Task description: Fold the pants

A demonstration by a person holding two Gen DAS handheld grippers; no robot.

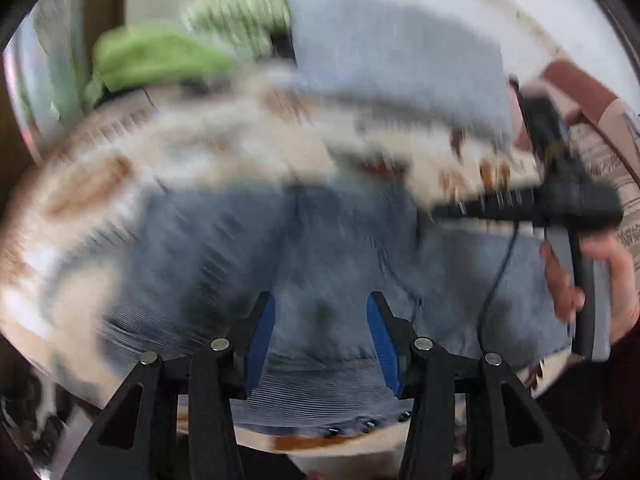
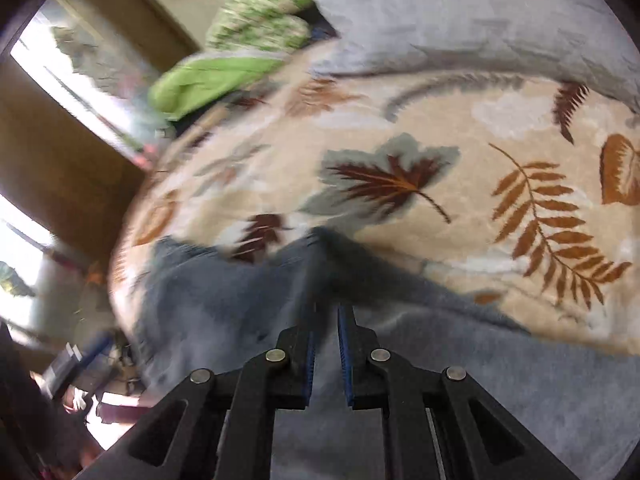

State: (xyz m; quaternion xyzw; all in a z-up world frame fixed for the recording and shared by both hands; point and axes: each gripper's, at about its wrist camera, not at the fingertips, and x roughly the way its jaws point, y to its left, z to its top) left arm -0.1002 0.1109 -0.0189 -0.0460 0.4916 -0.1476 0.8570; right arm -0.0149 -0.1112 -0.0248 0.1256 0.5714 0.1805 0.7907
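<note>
Blue jeans (image 1: 240,240) lie spread on a bed, blurred in the left wrist view. My left gripper (image 1: 320,300) hovers just above them, its blue pads (image 1: 260,332) well apart and pressing on nothing. In the right wrist view the jeans (image 2: 208,300) rise in a dark ridge toward my right gripper (image 2: 326,320). Its jaws are almost together, with a fold of denim pinched at the tips. A person's hand (image 1: 616,280) holds that right gripper at the right edge of the left wrist view.
A cream blanket with brown leaf prints (image 2: 440,140) covers the bed. A pale grey-blue cover (image 2: 460,12) lies at the far side, with green cloths (image 2: 208,76) bunched at the far left. Beyond the bed's left edge stand brown wooden furniture (image 2: 60,152) and floor clutter.
</note>
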